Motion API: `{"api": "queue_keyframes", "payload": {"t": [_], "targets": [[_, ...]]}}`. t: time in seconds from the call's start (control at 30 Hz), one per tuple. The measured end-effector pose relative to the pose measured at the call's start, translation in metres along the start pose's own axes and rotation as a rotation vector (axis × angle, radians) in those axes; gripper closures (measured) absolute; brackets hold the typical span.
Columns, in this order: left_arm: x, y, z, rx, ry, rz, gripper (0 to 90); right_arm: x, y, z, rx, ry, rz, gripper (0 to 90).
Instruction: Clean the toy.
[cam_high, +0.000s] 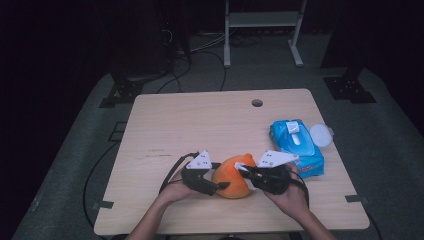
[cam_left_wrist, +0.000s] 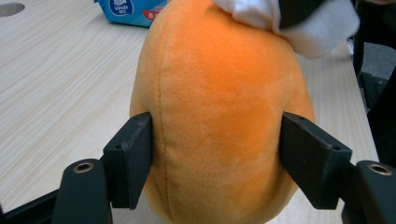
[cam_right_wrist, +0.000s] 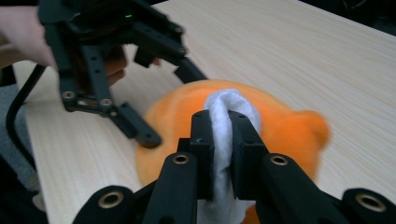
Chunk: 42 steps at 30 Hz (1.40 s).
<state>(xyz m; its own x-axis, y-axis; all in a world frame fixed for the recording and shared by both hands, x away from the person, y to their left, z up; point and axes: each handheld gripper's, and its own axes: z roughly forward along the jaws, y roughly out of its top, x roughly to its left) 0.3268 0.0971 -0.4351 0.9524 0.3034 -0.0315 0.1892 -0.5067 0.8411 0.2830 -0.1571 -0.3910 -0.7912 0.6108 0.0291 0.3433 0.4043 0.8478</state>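
Both forearms enter from bottom edge, hands close together at near table side. Left gripper points right, jaws part-open and pressing. Right gripper points left, jaws clamped nearly together, tips angled down.

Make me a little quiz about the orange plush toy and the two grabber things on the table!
1. What is the left gripper squeezing?
2. True or false: the right gripper is pinching a white wipe against the orange plush toy.
3. What lies to the right of the toy in the high view: A) a red cup, B) a blue wipes pack, C) a book?

Key:
1. The orange plush toy; its jaws press on the toy's two sides.
2. True; the jaws are closed on the folded wipe, which touches the top of the toy.
3. B
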Motion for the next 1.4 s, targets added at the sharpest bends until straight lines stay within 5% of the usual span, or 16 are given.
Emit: {"api": "queue_keyframes", "payload": {"t": [0.17, 0.3, 0.4, 0.53, 0.67, 0.8, 0.9, 1.03, 1.2, 1.27, 1.4], "targets": [[-0.001, 0.001, 0.001, -0.001, 0.002, 0.007, 29.6, -0.026, -0.010, -0.011, 0.003, -0.059, 0.081, 80.5], [-0.006, 0.006, 0.003, -0.004, -0.001, -0.002, 29.0, -0.036, -0.014, -0.012, 0.006, -0.046, 0.140, 80.5], [-0.012, 0.011, 0.005, 0.005, -0.002, 0.040, 28.8, -0.026, -0.007, -0.013, -0.011, -0.025, 0.113, 80.5], [-0.014, 0.011, 0.005, 0.002, -0.015, 0.048, 28.5, -0.010, 0.000, -0.008, -0.007, 0.003, 0.047, 80.4], [-0.009, 0.009, 0.001, -0.048, -0.078, 0.008, 27.7, -0.017, -0.003, -0.010, -0.001, 0.005, 0.064, 80.5], [-0.002, 0.012, 0.006, -0.017, -0.011, -0.073, 11.7, -0.025, -0.009, -0.014, 0.006, -0.008, 0.073, 80.5], [0.000, 0.011, 0.011, -0.015, -0.042, -0.116, 11.2, -0.027, -0.008, -0.014, 0.010, -0.006, 0.076, 80.5], [-0.013, 0.016, 0.011, -0.031, -0.009, -0.042, 27.5, -0.020, -0.004, -0.013, 0.010, -0.013, 0.071, 80.4], [-0.026, 0.023, 0.014, -0.016, 0.023, 0.059, 33.2, 0.007, 0.007, -0.005, 0.011, 0.064, 0.013, 80.4], [-0.025, 0.021, 0.013, -0.017, 0.014, 0.055, 33.4, 0.012, 0.008, -0.003, 0.022, 0.048, -0.025, 80.5], [-0.022, 0.018, 0.011, -0.028, -0.006, 0.041, 32.1, -0.008, 0.004, -0.011, 0.016, 0.009, 0.023, 80.5]]}}
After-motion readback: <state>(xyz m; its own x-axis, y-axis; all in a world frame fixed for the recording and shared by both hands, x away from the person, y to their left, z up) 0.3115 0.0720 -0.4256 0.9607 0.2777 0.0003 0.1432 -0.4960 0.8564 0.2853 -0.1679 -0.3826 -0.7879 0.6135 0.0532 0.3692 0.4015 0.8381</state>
